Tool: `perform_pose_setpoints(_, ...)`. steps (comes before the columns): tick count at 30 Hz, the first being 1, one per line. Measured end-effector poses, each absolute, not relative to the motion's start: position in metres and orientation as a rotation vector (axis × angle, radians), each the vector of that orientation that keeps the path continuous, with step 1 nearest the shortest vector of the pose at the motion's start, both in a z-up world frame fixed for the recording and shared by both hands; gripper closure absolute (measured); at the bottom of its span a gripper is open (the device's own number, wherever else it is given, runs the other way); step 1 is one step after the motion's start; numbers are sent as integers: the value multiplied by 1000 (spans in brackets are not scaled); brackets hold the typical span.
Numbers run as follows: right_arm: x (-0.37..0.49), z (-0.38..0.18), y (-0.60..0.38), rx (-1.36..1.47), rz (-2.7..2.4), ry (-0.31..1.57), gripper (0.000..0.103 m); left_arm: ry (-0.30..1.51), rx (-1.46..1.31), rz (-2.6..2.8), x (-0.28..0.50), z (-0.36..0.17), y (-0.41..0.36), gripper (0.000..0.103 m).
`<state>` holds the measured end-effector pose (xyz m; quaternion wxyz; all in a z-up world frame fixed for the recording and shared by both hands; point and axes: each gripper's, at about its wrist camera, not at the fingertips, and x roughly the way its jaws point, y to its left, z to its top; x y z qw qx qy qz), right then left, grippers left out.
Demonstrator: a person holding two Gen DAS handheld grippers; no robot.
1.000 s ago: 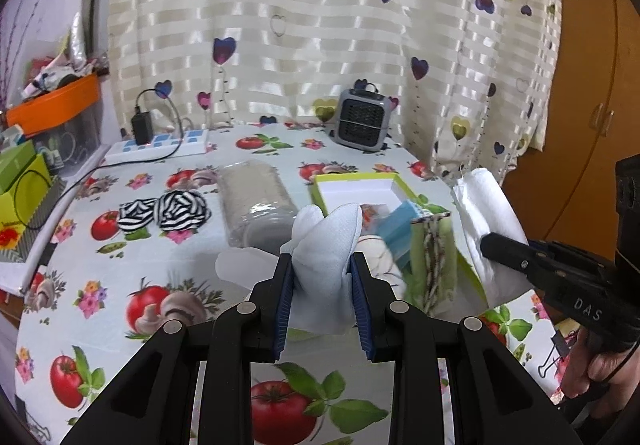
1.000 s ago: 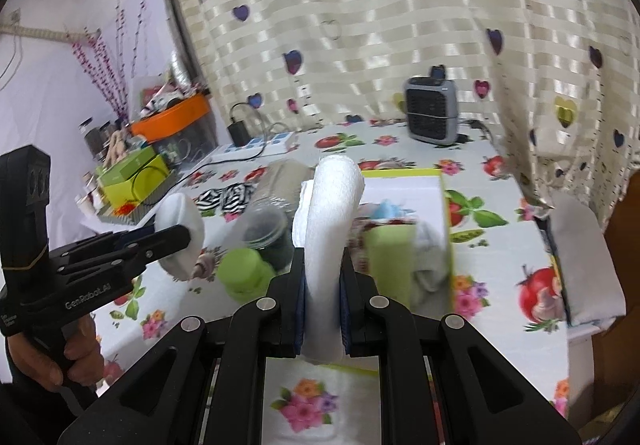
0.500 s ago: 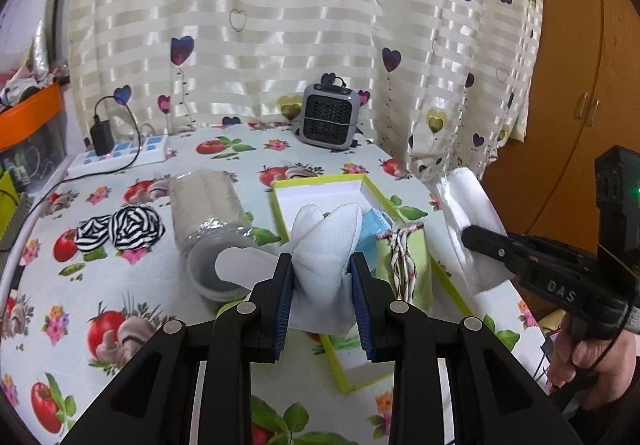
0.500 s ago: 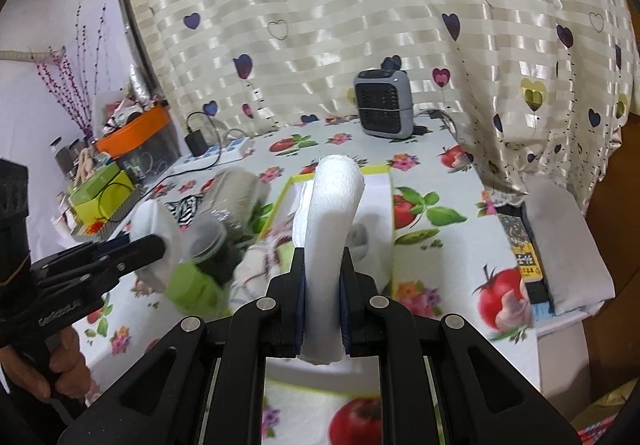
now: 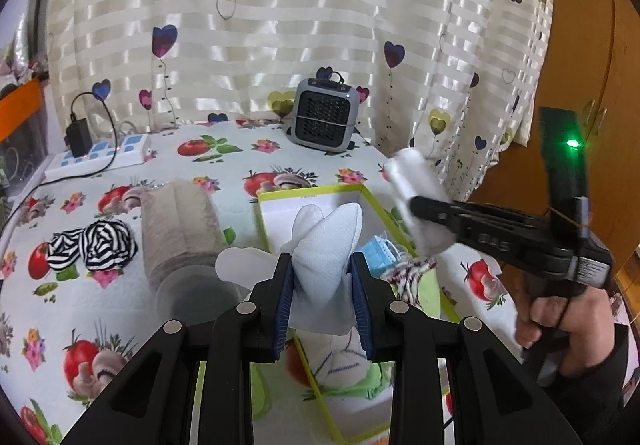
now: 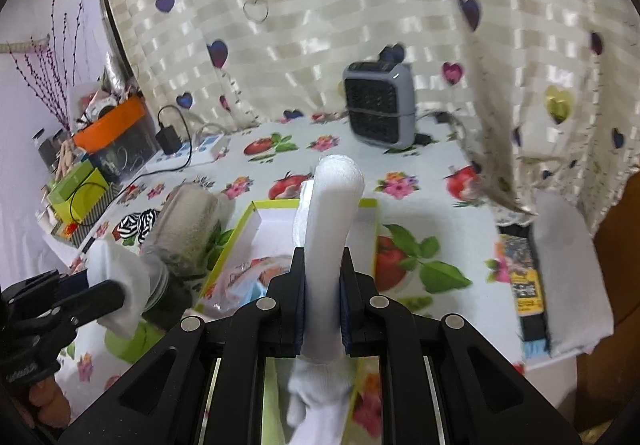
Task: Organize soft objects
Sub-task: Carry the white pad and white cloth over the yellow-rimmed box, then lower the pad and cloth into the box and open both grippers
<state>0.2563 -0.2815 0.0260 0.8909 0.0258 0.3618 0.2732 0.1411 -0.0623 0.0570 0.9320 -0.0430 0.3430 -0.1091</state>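
Observation:
My left gripper (image 5: 322, 265) is shut on a folded white cloth (image 5: 326, 245) and holds it above the near end of a green-edged white box (image 5: 320, 201). My right gripper (image 6: 323, 257) is shut on a rolled white sock (image 6: 334, 213) over the same box (image 6: 256, 221). In the left wrist view the right gripper and its sock (image 5: 416, 197) hang over the box's right rim. The box holds a blue face mask (image 5: 380, 249), a patterned fabric piece (image 5: 408, 277) and other soft items. In the right wrist view the left gripper's cloth (image 6: 116, 277) shows at lower left.
A clear jar of grey stuff (image 5: 180, 241) lies on its side left of the box. A striped black-and-white scrunchie (image 5: 92, 249) lies further left. A grey mini heater (image 5: 324, 121) and a power strip (image 5: 96, 157) stand at the back. A white towel (image 6: 568, 269) lies at the table's right edge.
Both grippers have moved forward and toward the box, each still shut on its white item. The right gripper's sock now hangs over the box's right rim.

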Motion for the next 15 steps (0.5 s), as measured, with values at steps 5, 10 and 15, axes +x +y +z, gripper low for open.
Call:
perform_pose_setpoints(5, 283, 4, -269, 44, 586, 816, 86, 713, -85, -222, 155, 53, -65, 76)
perform_pose_setpoints(10, 287, -4, -273, 64, 585, 826, 77, 726, -86, -222, 170, 51, -69, 76)
perform_pose_setpoints(15, 281, 4, -278, 79, 607, 784, 63, 730, -85, -236, 186, 50, -78, 76)
